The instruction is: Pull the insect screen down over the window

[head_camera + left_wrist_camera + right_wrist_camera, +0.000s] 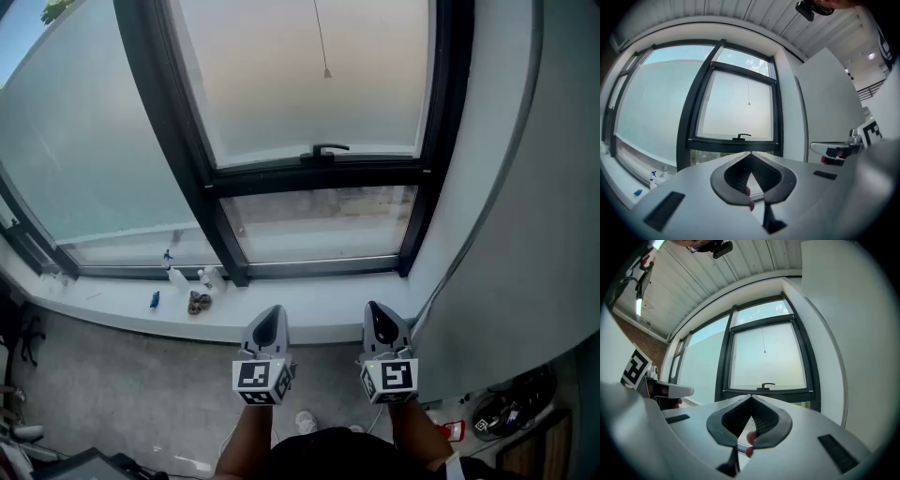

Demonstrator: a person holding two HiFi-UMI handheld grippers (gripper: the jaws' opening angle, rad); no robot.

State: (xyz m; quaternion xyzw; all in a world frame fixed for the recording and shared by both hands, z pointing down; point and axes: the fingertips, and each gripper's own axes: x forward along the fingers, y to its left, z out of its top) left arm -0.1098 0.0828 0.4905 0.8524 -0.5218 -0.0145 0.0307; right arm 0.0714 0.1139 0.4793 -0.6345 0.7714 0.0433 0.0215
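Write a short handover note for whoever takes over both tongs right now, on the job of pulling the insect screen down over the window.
Left tongs: shut, empty, held level short of the sill, touching nothing.
Right tongs: the same, beside the left.
The pull cord hangs in front of the hazy middle pane, its end well above the black handle. The glass strip below the handle looks clear.
Done: nothing gripped yet.
Left: reach up, probably for the cord, and draw the insect screen down. How far down it sits now I cannot tell.

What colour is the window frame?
The window frame is black, clearest in the head view.
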